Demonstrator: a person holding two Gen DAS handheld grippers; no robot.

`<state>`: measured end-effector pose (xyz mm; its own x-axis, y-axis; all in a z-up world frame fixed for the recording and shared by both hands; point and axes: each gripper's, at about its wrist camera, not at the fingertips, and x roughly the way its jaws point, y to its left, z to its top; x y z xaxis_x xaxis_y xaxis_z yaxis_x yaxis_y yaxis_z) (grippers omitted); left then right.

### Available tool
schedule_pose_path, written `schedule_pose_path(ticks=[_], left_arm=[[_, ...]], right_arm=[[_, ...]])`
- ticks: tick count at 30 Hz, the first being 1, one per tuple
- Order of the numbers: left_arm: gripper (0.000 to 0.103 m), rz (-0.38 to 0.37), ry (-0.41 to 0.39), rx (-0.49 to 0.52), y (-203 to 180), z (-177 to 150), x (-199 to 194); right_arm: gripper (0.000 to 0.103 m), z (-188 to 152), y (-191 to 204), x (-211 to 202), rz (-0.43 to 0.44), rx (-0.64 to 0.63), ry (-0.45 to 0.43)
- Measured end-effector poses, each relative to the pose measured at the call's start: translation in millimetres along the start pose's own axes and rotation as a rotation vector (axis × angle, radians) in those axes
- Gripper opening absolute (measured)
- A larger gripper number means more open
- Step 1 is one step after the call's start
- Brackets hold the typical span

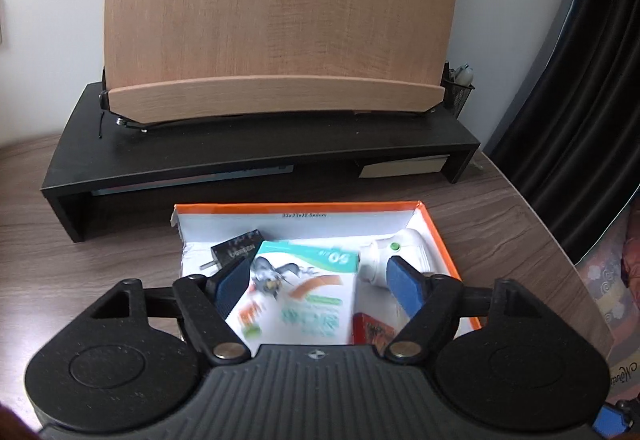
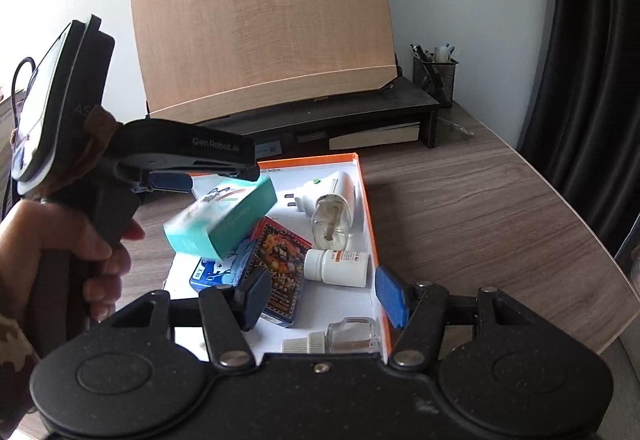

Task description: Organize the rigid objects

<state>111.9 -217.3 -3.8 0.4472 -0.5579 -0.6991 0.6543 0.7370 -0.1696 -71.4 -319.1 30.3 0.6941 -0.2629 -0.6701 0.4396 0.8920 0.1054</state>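
Note:
An orange cardboard box (image 1: 304, 207) with a white inside sits open on the wooden desk. My left gripper (image 1: 316, 268) hangs over it, jaws apart. A teal-and-white carton (image 1: 304, 280) lies between its fingers with a gap on each side. In the right wrist view the same carton (image 2: 220, 222) is tilted and blurred below the left gripper's fingers (image 2: 172, 182), clear of them. My right gripper (image 2: 320, 286) stands open over the near end of the orange box (image 2: 366, 208), above a red card box (image 2: 282, 264) and a white pill bottle (image 2: 338, 266), gripping nothing.
Also in the box are a white plug-in vaporiser (image 2: 332, 200), a blue pack (image 2: 218, 272), a small glass bottle (image 2: 340, 336) and a black carton (image 1: 236, 250). Behind stand a black riser (image 1: 260, 144) with a wooden board (image 1: 280, 20) and a mesh pen cup (image 2: 436, 76). A black curtain (image 2: 592, 60) hangs at the right.

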Motion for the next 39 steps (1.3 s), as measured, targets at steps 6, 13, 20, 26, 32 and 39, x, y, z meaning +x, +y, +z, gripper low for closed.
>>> schedule_pose_path(ticks=[6,13,20,26,32,39], left_arm=[[0.081,0.023,-0.014,-0.022,8,-6,-19],[0.094,0.087,-0.028,-0.053,10,-31,-65],[0.103,0.136,-0.021,-0.089,-4,-69,-111],[0.103,0.160,0.017,-0.082,-20,-105,-132],[0.103,0.194,0.042,-0.079,-34,-133,-143],[0.103,0.200,0.054,-0.083,-39,-150,-149]], right_arm=[[0.070,-2,-3,-9,-0.006,0.010,-0.019],[0.071,-6,-1,-23,0.001,-0.010,-0.032],[0.078,-26,2,-44,0.016,-0.046,-0.008],[0.079,-44,-5,-63,0.025,-0.064,0.015],[0.080,-61,-14,-74,0.023,-0.064,0.042],[0.080,-70,-15,-79,0.024,-0.068,0.060]])
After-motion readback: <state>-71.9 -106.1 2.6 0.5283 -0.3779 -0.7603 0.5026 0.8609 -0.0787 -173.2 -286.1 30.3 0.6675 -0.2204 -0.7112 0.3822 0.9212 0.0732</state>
